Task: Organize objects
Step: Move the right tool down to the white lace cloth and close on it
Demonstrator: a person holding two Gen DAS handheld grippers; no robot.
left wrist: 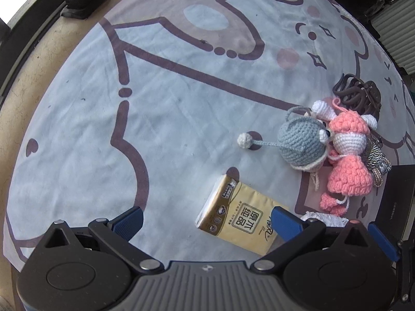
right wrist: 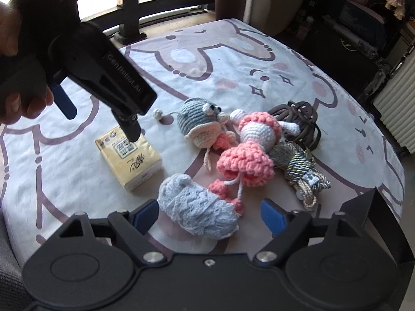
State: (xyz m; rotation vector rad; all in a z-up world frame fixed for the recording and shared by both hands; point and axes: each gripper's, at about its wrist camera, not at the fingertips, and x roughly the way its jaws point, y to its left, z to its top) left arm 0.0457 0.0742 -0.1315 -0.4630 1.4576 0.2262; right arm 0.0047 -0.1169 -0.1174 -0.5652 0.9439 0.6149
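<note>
Showing only in the right view: one lace bundle (right wrist: 197, 212) lower centre, one rope coil (right wrist: 301, 173); both views share two crochet dolls (left wrist: 298, 142), one tissue pack (left wrist: 241, 212); left gripper (left wrist: 207, 223) and right gripper (right wrist: 210, 215) both gape wide, empty.

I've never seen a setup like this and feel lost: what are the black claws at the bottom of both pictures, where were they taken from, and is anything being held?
Each picture comes from a camera on a hand-held two-finger gripper. The left gripper looks straight down at a yellow tissue pack. The right gripper straddles a pale blue crocheted piece. On the printed cloth also lie a grey crocheted toy, a pink crocheted doll, dark cord and braided rope. Both grippers are open, holding nothing.
</note>
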